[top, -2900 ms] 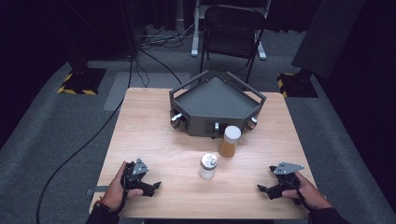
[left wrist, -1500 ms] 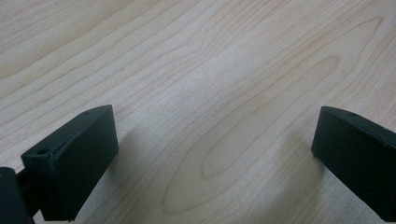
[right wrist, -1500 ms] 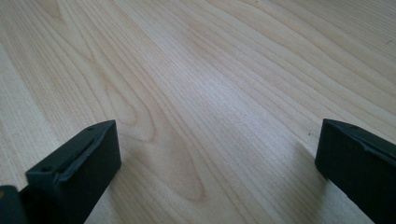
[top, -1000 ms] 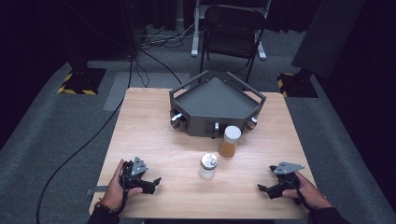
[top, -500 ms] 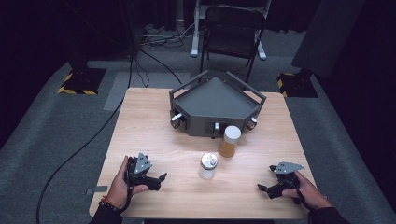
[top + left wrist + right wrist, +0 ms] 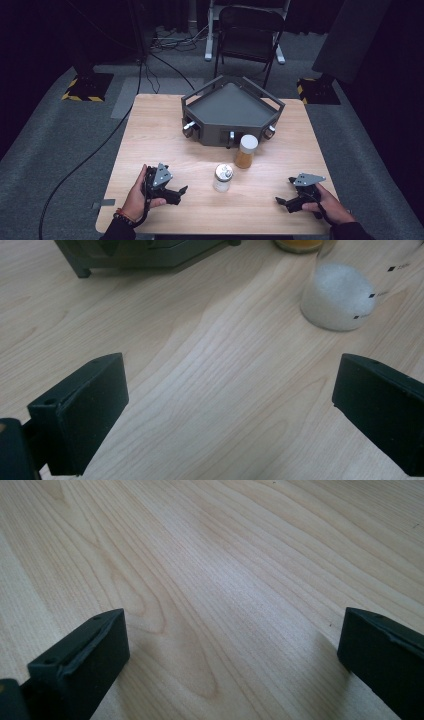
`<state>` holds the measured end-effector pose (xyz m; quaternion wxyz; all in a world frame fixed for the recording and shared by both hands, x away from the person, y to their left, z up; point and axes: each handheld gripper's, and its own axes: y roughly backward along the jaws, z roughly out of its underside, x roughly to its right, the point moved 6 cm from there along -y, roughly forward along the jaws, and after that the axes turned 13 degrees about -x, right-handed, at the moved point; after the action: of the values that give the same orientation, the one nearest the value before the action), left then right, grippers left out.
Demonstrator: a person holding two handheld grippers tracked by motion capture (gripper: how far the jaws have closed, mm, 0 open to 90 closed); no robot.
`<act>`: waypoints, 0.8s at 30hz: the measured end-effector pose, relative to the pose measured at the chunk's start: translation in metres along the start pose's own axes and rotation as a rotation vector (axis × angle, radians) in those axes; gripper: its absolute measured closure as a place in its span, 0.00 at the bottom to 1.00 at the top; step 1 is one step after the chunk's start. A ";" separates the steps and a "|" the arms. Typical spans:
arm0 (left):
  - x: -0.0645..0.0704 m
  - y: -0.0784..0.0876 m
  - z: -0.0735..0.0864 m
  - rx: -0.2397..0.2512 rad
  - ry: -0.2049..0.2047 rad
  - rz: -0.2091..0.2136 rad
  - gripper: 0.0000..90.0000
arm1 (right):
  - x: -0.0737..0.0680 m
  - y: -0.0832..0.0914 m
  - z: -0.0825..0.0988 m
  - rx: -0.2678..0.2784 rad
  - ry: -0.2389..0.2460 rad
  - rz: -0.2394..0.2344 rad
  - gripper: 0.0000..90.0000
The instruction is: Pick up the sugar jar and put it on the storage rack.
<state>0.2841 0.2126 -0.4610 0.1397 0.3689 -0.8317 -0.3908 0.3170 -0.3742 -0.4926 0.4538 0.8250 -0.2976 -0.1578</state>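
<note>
White-filled jar cut off above left gripper, its top hidden.

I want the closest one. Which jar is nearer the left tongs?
The jar of white powder; the orange-filled jar stands farther back, by the grey tray.

No wording can be read anywhere. The clear jar of white powder carries small black graduation marks with print too tiny to make out.
</note>
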 end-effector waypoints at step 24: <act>0.019 -0.024 -0.034 0.017 -0.065 0.074 0.01 | 0.000 0.000 0.000 0.000 0.000 0.001 0.00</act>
<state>0.3013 0.1699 -0.4577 0.1238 0.3259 -0.8521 -0.3903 0.3169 -0.3744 -0.4926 0.4539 0.8249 -0.2979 -0.1576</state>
